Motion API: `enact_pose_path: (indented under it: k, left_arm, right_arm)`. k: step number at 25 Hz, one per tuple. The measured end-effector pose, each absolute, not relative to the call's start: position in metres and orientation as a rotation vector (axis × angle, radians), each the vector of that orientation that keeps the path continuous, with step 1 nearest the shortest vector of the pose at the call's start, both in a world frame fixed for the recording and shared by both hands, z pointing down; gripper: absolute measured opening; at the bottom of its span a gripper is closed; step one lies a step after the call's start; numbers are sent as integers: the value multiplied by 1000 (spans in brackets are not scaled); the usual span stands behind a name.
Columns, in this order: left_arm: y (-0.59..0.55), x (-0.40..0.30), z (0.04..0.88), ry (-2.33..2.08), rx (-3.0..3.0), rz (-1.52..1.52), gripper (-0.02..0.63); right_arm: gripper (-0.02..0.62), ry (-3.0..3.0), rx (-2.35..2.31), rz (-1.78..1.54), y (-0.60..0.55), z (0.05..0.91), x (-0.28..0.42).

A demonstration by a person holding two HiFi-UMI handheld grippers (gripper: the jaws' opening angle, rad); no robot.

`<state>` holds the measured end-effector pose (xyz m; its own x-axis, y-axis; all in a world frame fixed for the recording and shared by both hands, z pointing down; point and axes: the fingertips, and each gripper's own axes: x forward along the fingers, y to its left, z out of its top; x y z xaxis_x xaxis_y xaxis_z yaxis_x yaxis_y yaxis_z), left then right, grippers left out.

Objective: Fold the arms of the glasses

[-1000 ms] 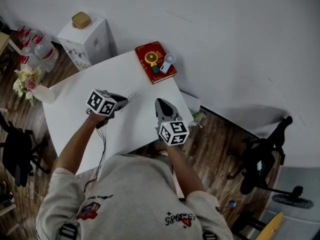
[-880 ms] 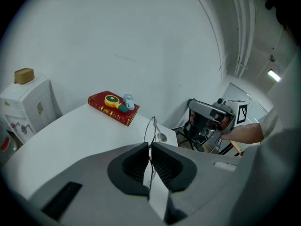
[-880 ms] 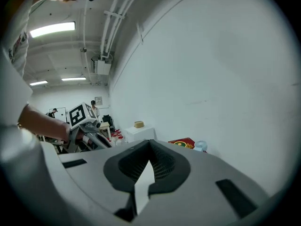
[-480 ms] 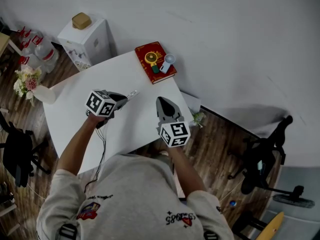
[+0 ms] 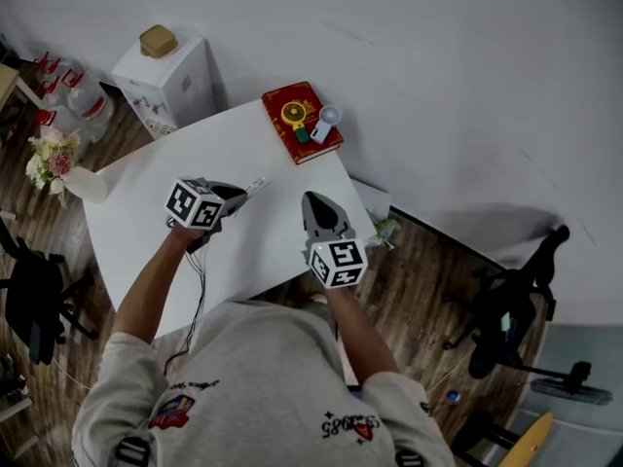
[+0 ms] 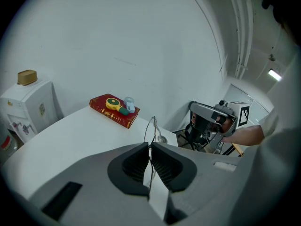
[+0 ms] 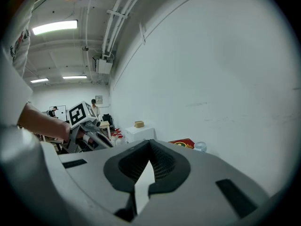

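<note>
Thin wire-framed glasses point(image 6: 153, 128) stick out of my left gripper point(image 6: 150, 146), whose jaws are shut on the frame, lenses pointing away over the white table point(image 5: 156, 183). In the head view the glasses point(image 5: 257, 183) show as a pale sliver past the left gripper point(image 5: 243, 193), held a little above the table's middle. My right gripper point(image 5: 309, 198) hovers to their right, apart from them. In the right gripper view its jaws point(image 7: 149, 142) are shut with nothing between them, and the left gripper point(image 7: 87, 126) is seen at the left.
A red book point(image 5: 302, 122) carrying a yellow-green object and a small white fan point(image 5: 328, 118) lies at the table's far corner. A white cabinet point(image 5: 170, 81), bottles point(image 5: 73, 95) and flowers point(image 5: 51, 156) stand to the left. The table's right edge drops to a wooden floor.
The right gripper has rolled slightly in the hand. The left gripper and the glasses have stayed put.
</note>
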<state>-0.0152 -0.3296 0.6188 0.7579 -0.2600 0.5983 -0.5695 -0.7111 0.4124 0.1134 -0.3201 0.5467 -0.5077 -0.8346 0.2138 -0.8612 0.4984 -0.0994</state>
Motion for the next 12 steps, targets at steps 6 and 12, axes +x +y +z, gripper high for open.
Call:
enact_pose_path:
  k: [6,12]
  left_arm:
    - [-329,-11,619,-616,2355,666,20]
    - [-327,-9,621,-607,2354,652,20]
  right_arm:
    - [-5,-2598,1470,313,-320,551,109]
    - [-5,-2596,1464,326,-318,555,107]
